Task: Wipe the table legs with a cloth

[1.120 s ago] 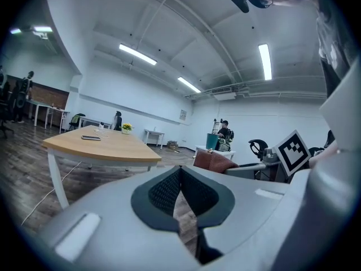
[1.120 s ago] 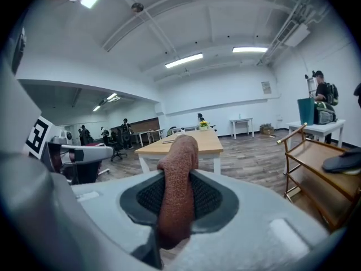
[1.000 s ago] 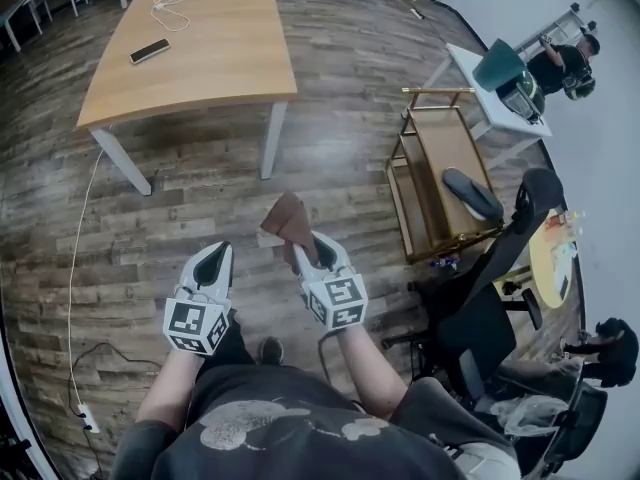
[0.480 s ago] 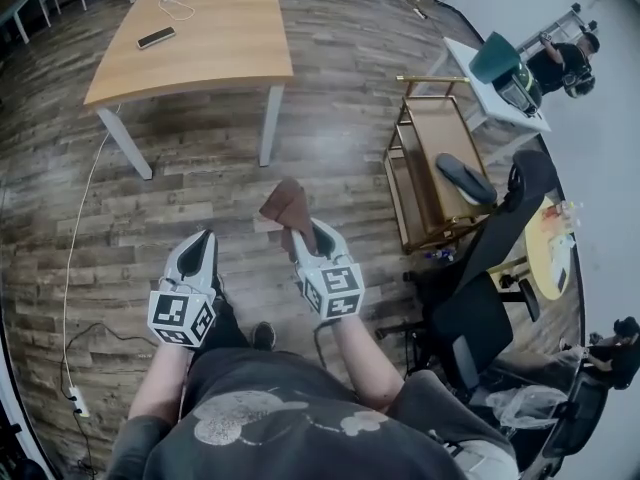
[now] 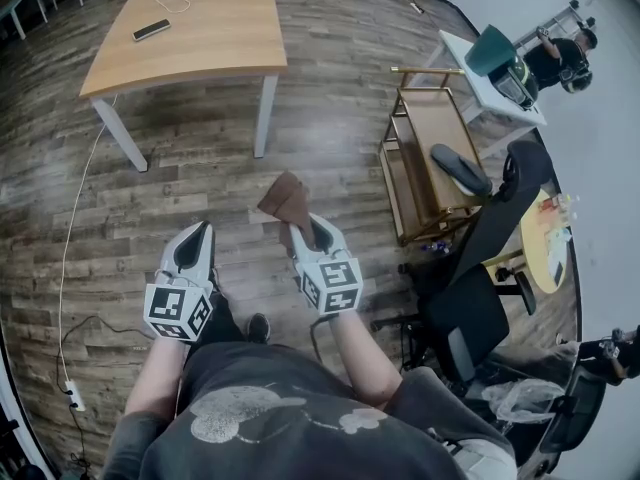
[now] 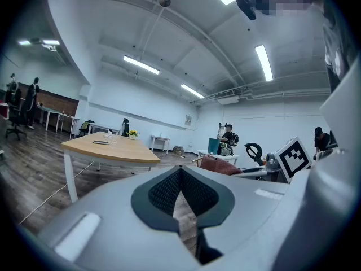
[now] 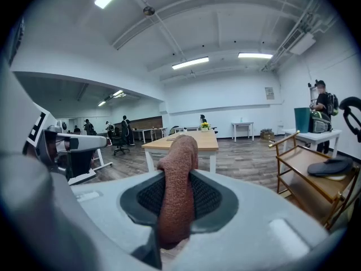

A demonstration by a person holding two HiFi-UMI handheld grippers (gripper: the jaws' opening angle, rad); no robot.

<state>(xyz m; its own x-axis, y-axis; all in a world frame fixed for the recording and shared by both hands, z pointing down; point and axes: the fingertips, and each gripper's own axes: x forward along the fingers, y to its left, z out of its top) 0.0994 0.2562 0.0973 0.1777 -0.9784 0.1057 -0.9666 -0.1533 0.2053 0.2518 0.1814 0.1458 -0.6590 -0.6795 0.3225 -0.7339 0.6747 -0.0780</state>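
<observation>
My right gripper (image 5: pixel 304 231) is shut on a brown-red cloth (image 5: pixel 288 200) that sticks up past its jaws; the same cloth (image 7: pixel 177 179) fills the middle of the right gripper view. My left gripper (image 5: pixel 196 246) is held beside it at the left, shut and with nothing in it. A wooden table (image 5: pixel 190 28) with white legs stands ahead on the wood floor. Its near right leg (image 5: pixel 264 115) and near left leg (image 5: pixel 118 134) are both some way beyond the grippers. In the left gripper view the table (image 6: pixel 107 148) lies ahead at the left.
A phone (image 5: pixel 152 30) and a white cable lie on the tabletop. A gold trolley (image 5: pixel 425 163) and a black office chair (image 5: pixel 480 268) stand at the right. A white cord (image 5: pixel 72 238) runs along the floor at the left. People stand far off.
Both grippers with the cloth have come a little closer to the table. The left gripper shifted left and lower in view. The cloth stays held.
</observation>
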